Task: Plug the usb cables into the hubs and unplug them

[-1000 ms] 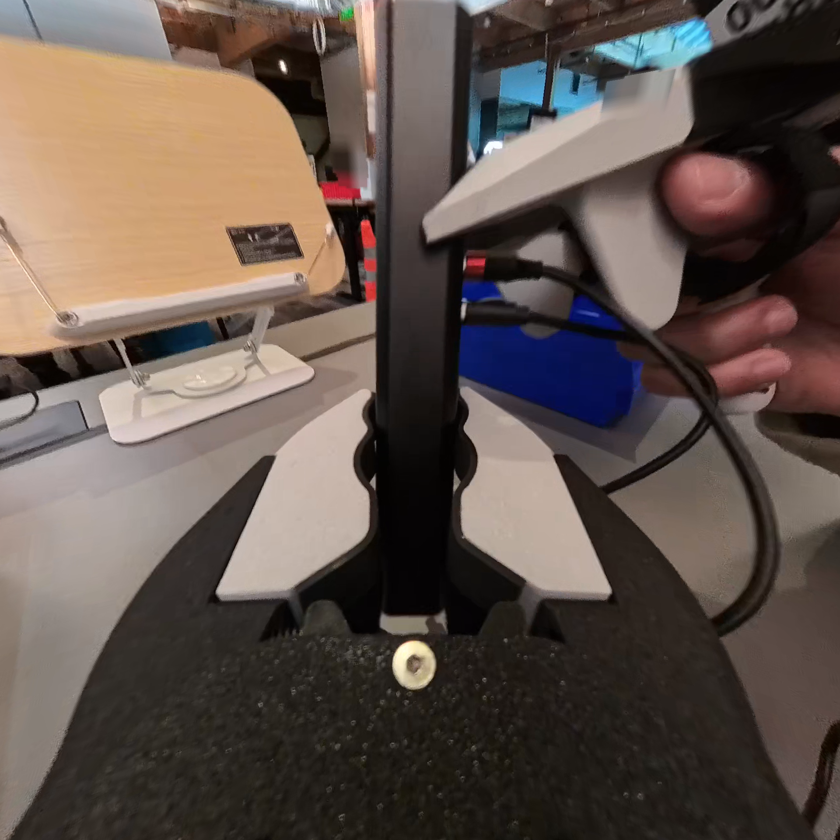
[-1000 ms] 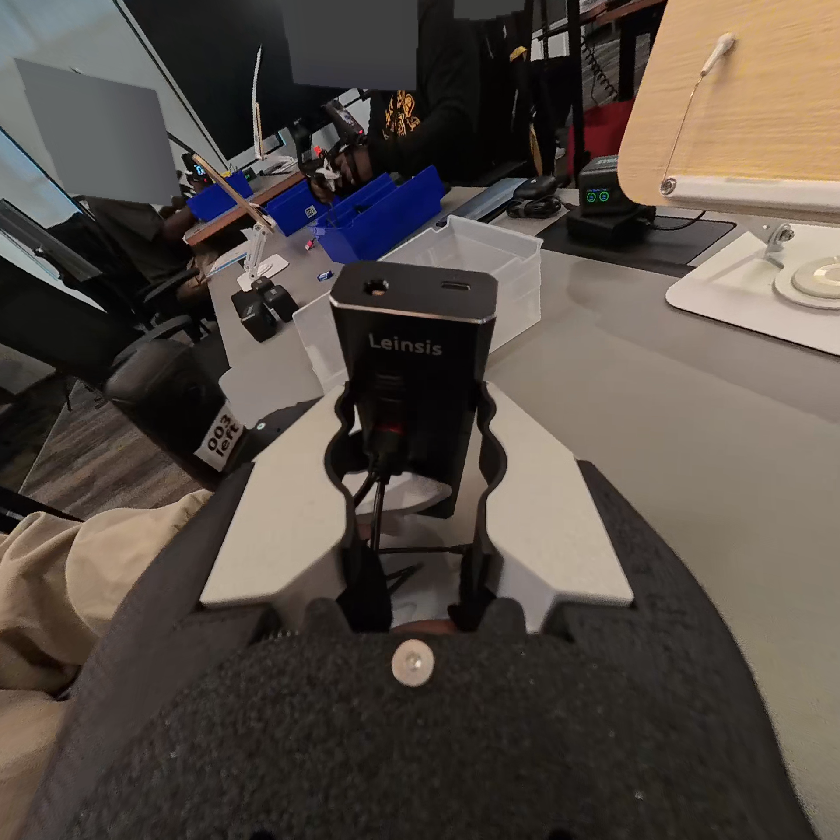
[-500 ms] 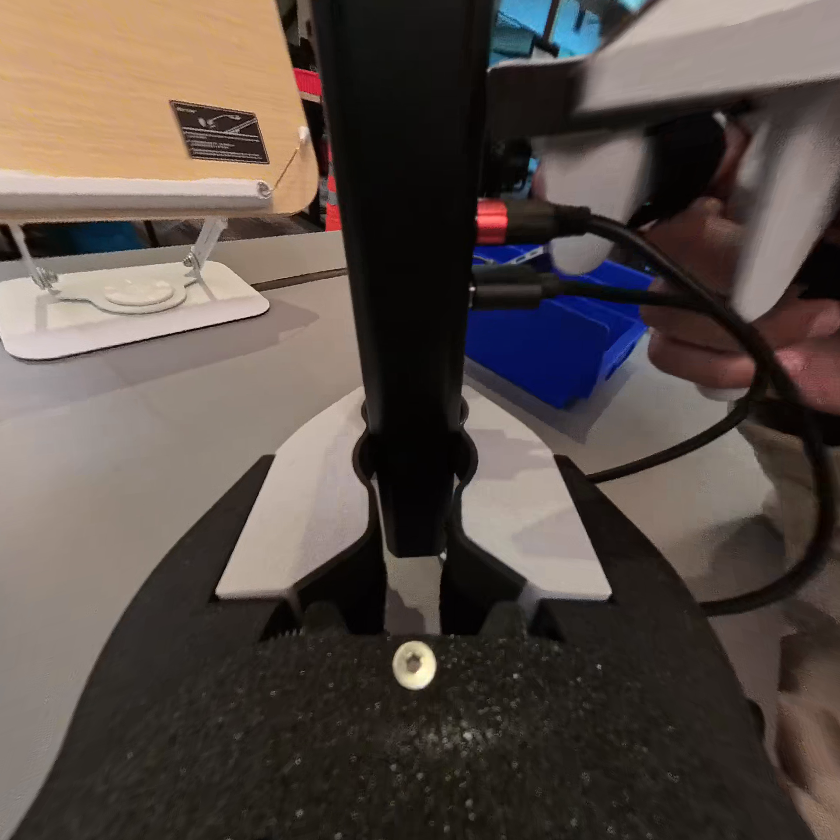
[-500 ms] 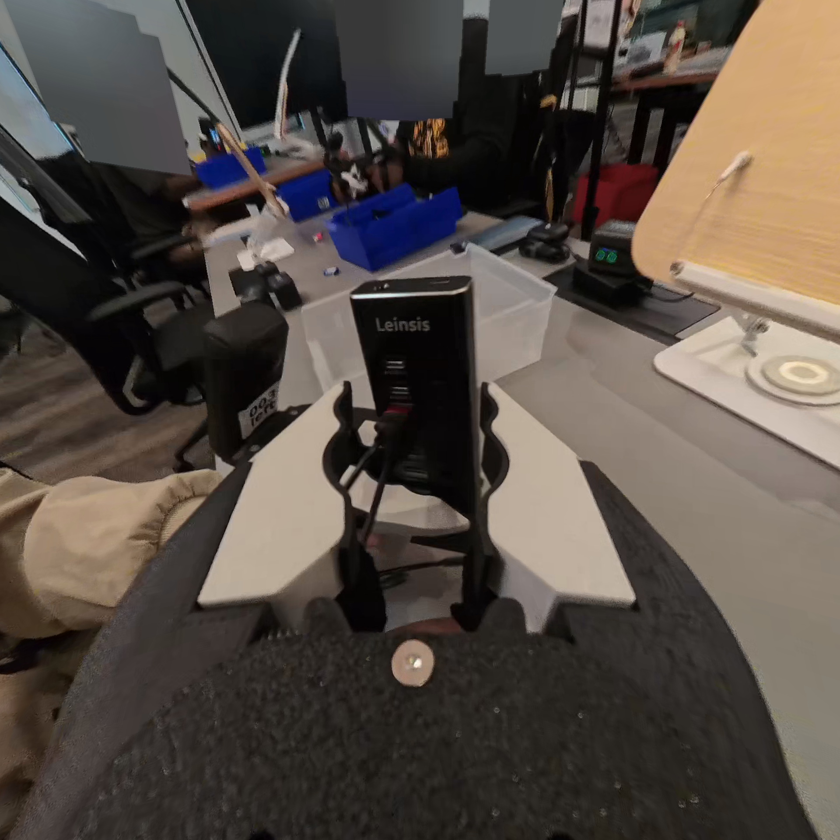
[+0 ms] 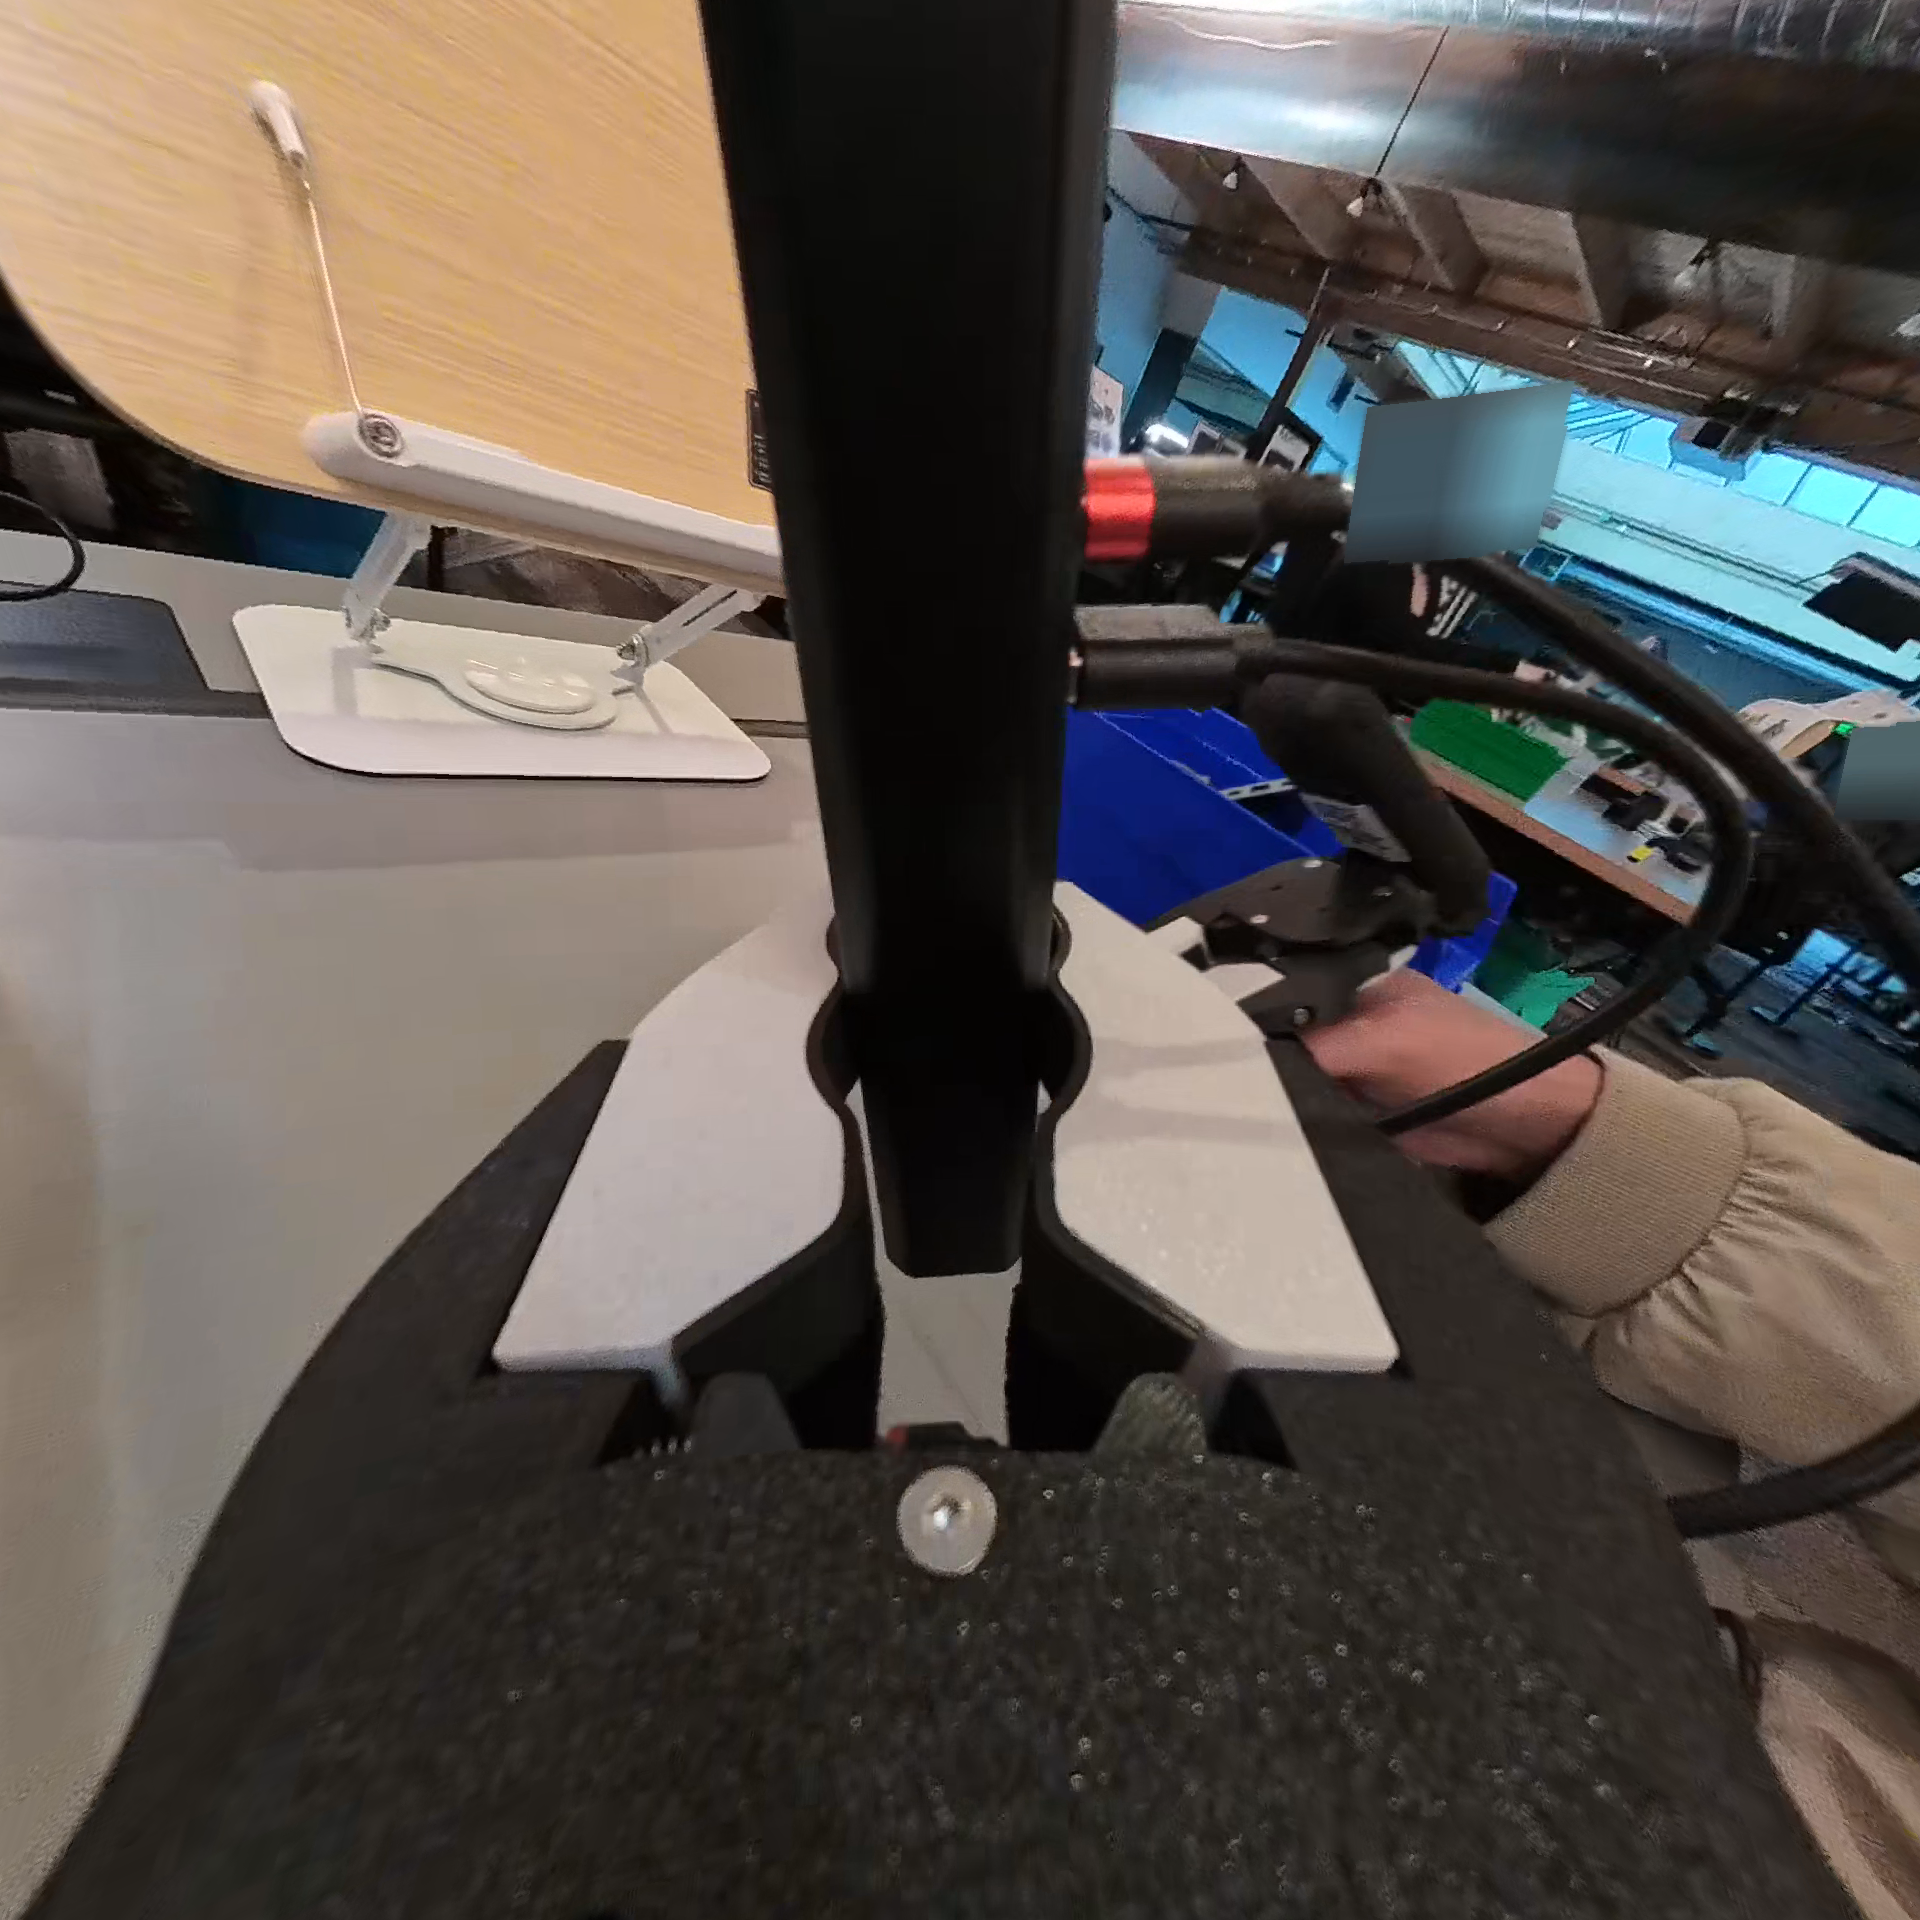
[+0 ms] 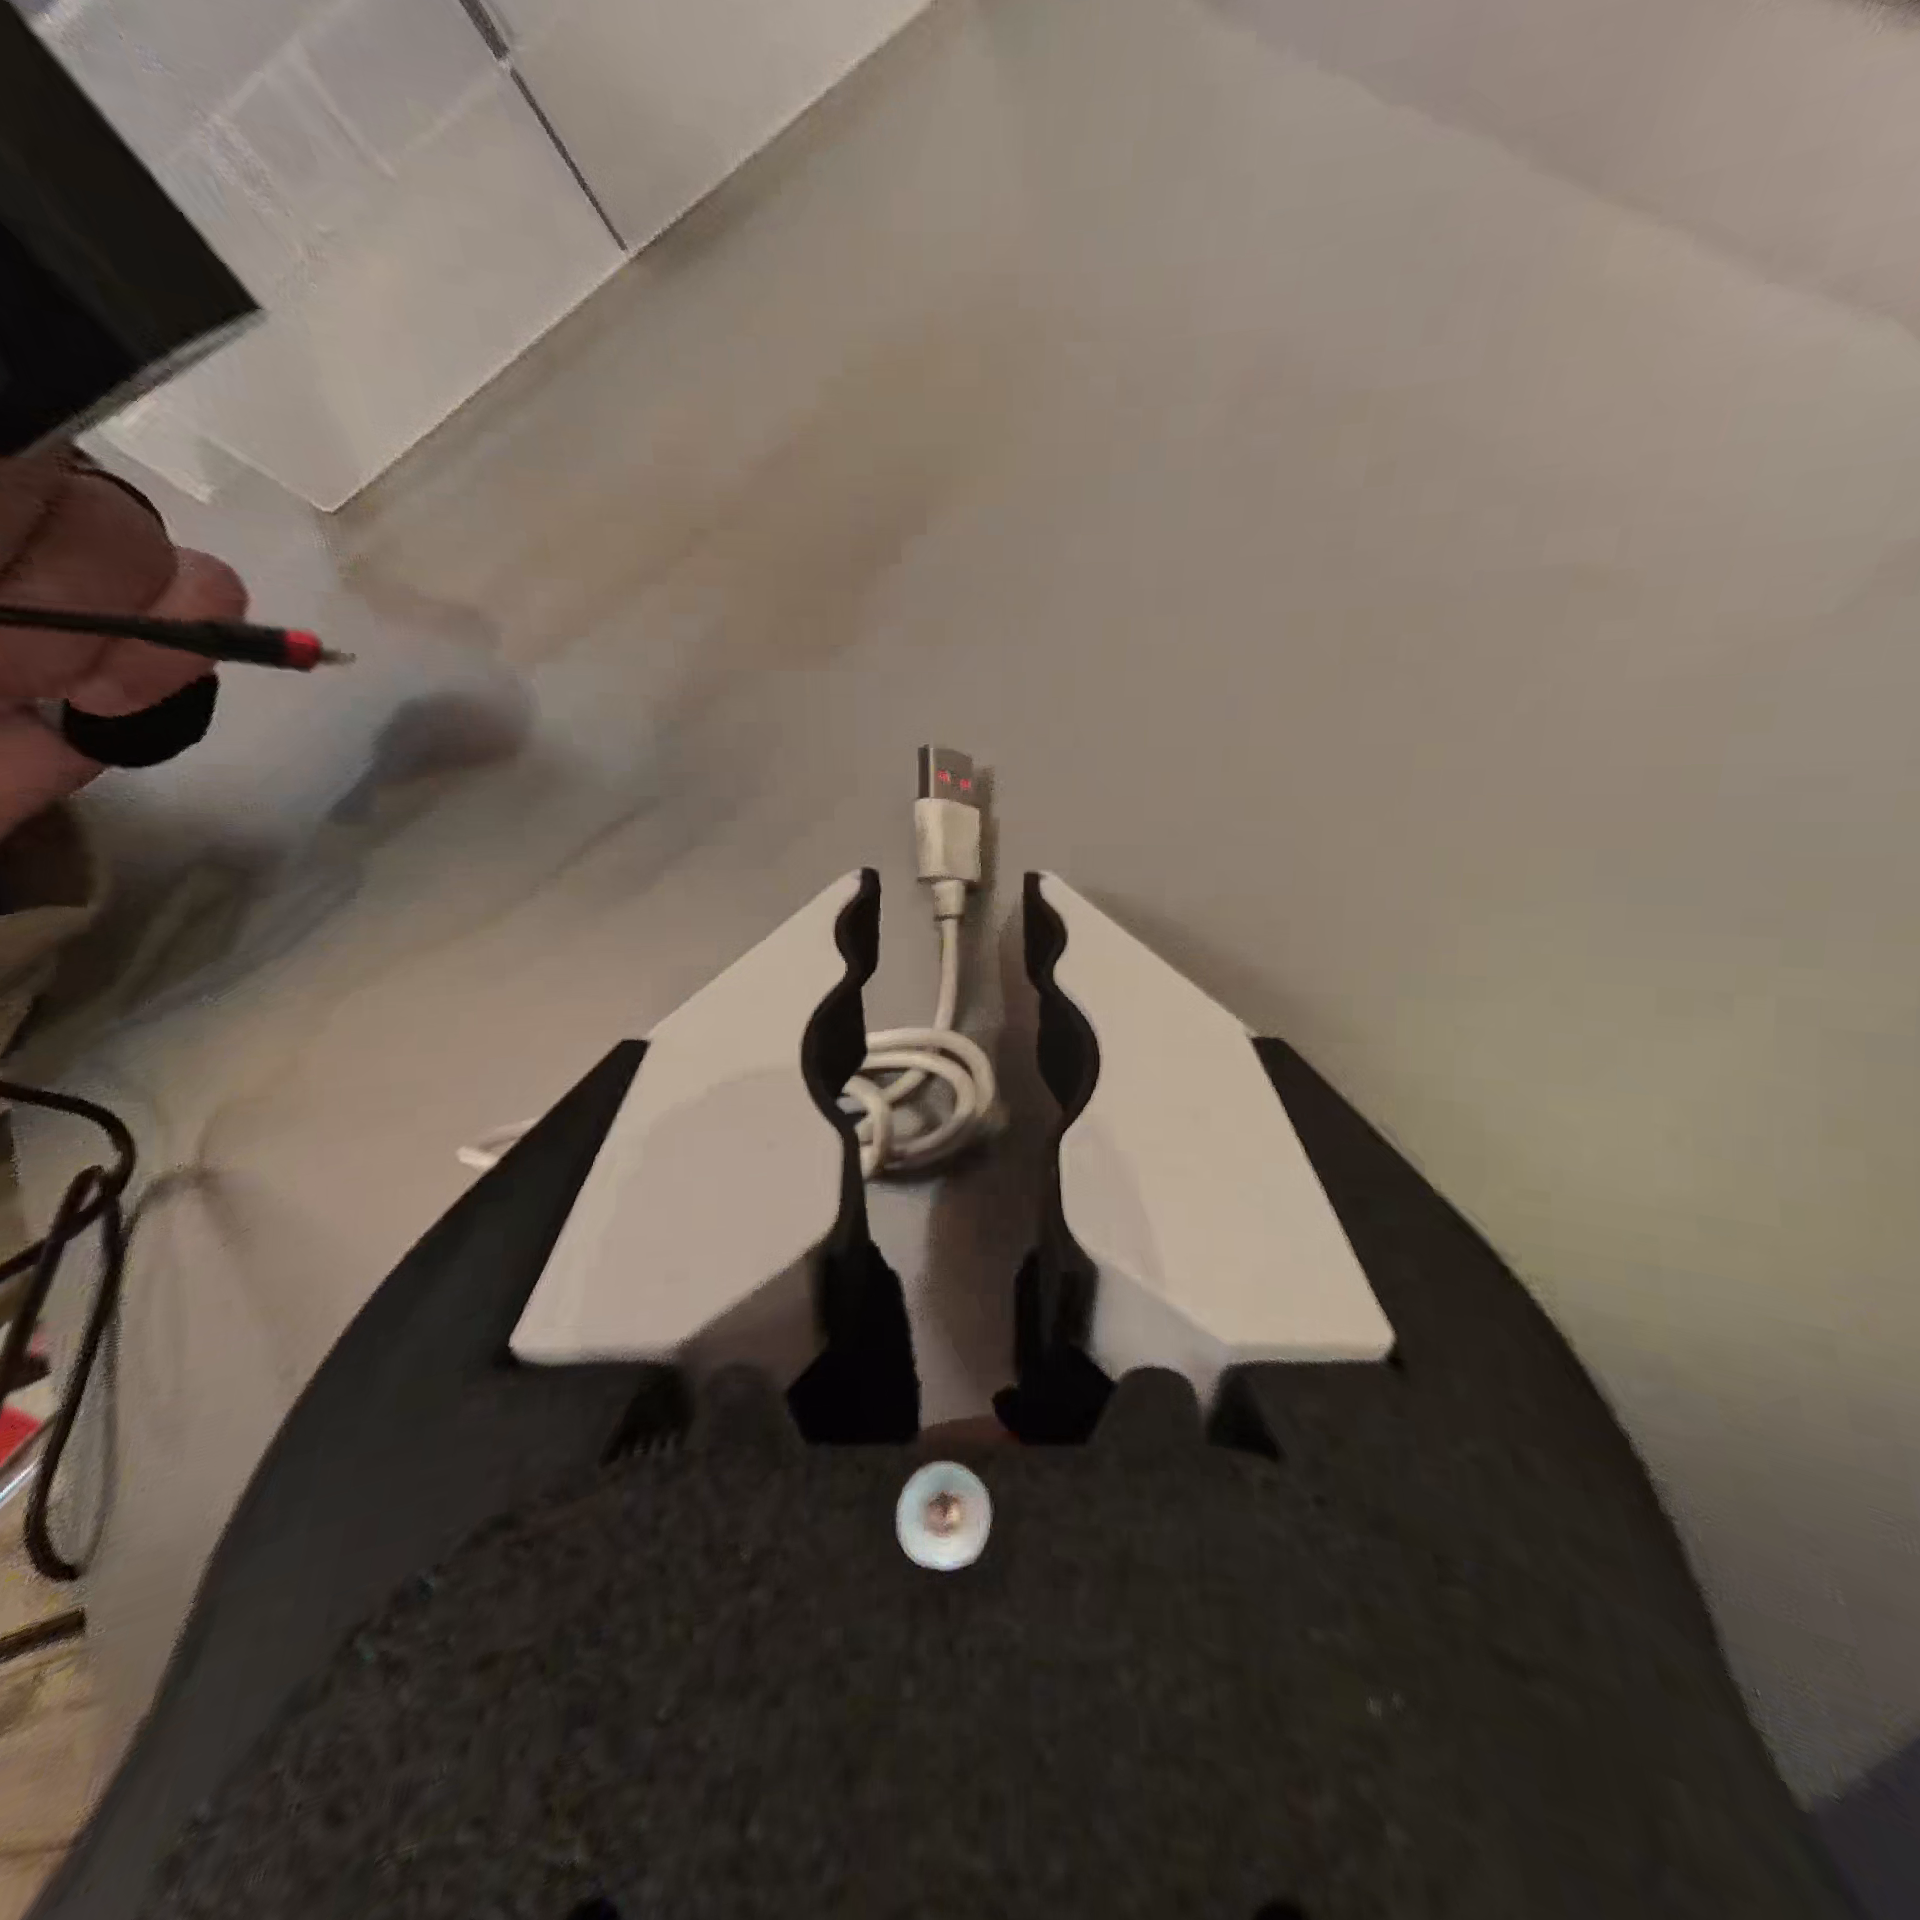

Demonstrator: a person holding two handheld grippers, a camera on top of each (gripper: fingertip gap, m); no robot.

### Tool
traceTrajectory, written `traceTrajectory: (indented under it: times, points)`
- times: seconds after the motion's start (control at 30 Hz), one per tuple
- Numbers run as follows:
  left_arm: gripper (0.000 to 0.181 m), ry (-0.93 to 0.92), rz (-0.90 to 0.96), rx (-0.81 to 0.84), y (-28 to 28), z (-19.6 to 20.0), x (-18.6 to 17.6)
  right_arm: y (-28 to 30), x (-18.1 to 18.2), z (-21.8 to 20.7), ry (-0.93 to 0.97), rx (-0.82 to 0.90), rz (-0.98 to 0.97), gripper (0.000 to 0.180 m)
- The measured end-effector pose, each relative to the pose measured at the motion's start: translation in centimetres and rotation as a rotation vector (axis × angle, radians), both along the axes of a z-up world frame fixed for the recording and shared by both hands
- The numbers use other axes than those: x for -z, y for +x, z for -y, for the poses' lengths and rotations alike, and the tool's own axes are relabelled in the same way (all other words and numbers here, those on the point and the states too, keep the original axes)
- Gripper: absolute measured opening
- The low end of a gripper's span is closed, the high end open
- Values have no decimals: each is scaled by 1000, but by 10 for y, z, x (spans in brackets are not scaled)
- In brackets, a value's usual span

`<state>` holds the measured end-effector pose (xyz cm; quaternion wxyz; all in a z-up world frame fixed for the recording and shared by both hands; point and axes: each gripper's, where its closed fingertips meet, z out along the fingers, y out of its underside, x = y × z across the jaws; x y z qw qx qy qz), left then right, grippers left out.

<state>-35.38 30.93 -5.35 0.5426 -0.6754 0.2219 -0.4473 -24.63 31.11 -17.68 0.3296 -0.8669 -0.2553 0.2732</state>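
1. My right gripper (image 6: 943, 883) has let go of the plugs at the hub (image 5: 914, 520) and swung down to the table (image 6: 1403, 520).
2. Its jaws, formerly around the cables, now stand apart over a white cable (image 6: 948, 831).
3. My left gripper (image 5: 943, 935) has tilted the hub up; the stand (image 5: 416, 260) looms closer.

Left wrist view: bright, even indoor light; daylight windows glow blue at upper right, slightly overexposed. Soft shadow under the white stand base (image 5: 499, 717) on the grey table (image 5: 312, 987). Fisheye bending at edges; right side smeared. Right wrist view: dimmer, warm-toned, strong motion blur across the upper left and left edge; white usb cable (image 6: 948, 831) at centre fairly sharp.
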Motion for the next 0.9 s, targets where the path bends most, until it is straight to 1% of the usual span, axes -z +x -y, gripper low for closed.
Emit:
traceTrajectory:
  times: [0.03, 0.07, 0.13, 0.17, 0.27, 0.33, 0.4, 0.5, 0.6, 0.67, 0.73, 0.8, 0.9]
  points:
    - [31, 1, -1, 9, 1, 1, 0, -2, 5, 2, -35, -23, 4, 27]
    - [31, 6, -5, 15, 2, 1, 0, -5, 9, 5, -46, -53, 16, 19]
    - [31, 16, -15, 29, 6, 3, 1, -5, 12, 5, -3, -70, 82, 6]
    - [31, 20, -22, 35, 8, 4, 2, -7, 12, 8, 20, -96, 114, 6]
    - [30, 18, -88, 28, 11, 3, 11, -5, 11, 8, 53, -105, 203, 5]
    - [30, 8, -159, -7, 11, -1, 21, -7, -11, 9, 139, -110, 198, 5]
    - [31, 1, -227, -54, 8, -6, 29, -9, -48, 12, 254, -109, 214, 5]
    - [30, 11, -316, -79, 12, -6, 37, -13, -99, 20, 445, -126, 361, 5]
    - [30, 42, -378, -62, 25, 2, 41, -22, -120, 31, 521, -162, 500, 5]
    - [30, 67, -402, -47, 34, 8, 41, -35, -124, 39, 521, -194, 485, 5]
    - [30, 74, -403, -16, 42, 15, 40, -41, -118, 43, 486, -214, 491, 6]
    - [30, 79, -399, -7, 45, 18, 40, -43, -115, 43, 501, -232, 494, 5]
    - [30, 67, -409, -9, 43, 17, 41, -56, -122, 53, 509, -276, 370, 5]
